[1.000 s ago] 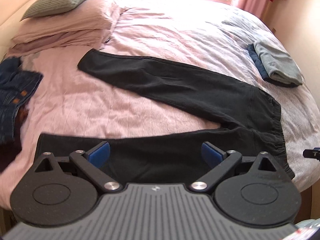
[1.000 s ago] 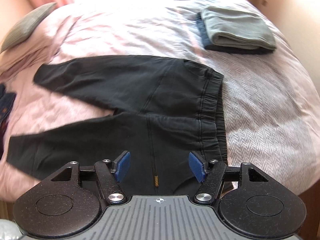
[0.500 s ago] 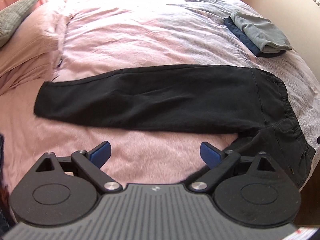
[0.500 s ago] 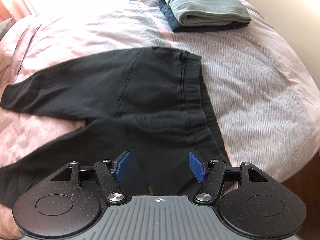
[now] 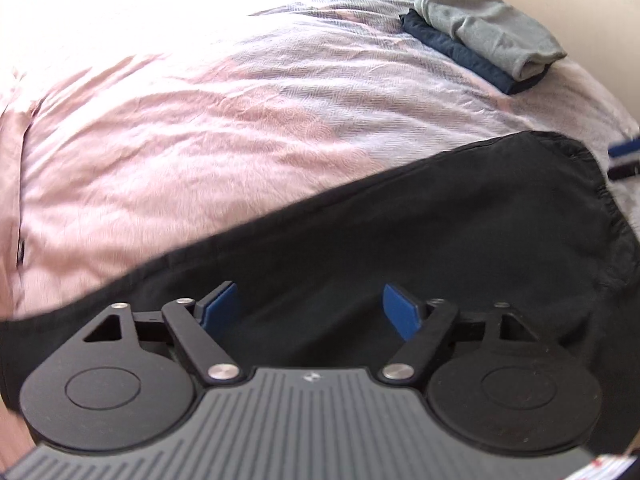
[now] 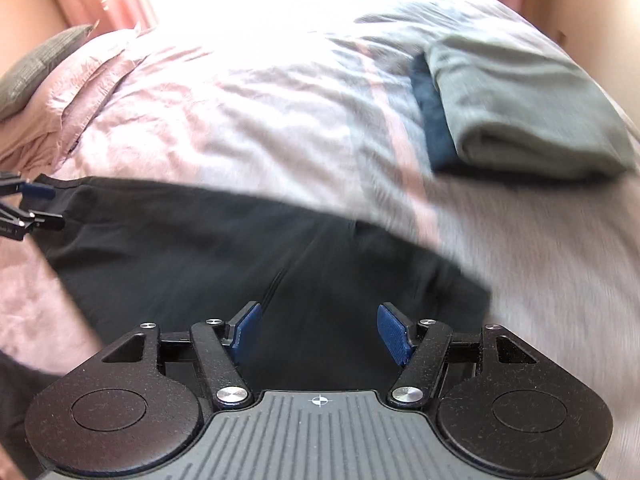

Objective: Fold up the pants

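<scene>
The black pants (image 5: 400,248) lie spread on the pink bed (image 5: 180,128), under both claws. The left claw (image 5: 312,306) hangs over a leg, jaws apart and empty; the right claw (image 6: 318,330) hovers over the seat seam, likewise released. I judge the folding barely begun — no clean fold shows, though motion blur makes the cloth's layering hard to read. The left view shows the waistband edge at its far right; the right view alone shows pillows (image 6: 60,92) — and both catch the folded grey and navy clothes (image 6: 520,112), seemingly finished.
</scene>
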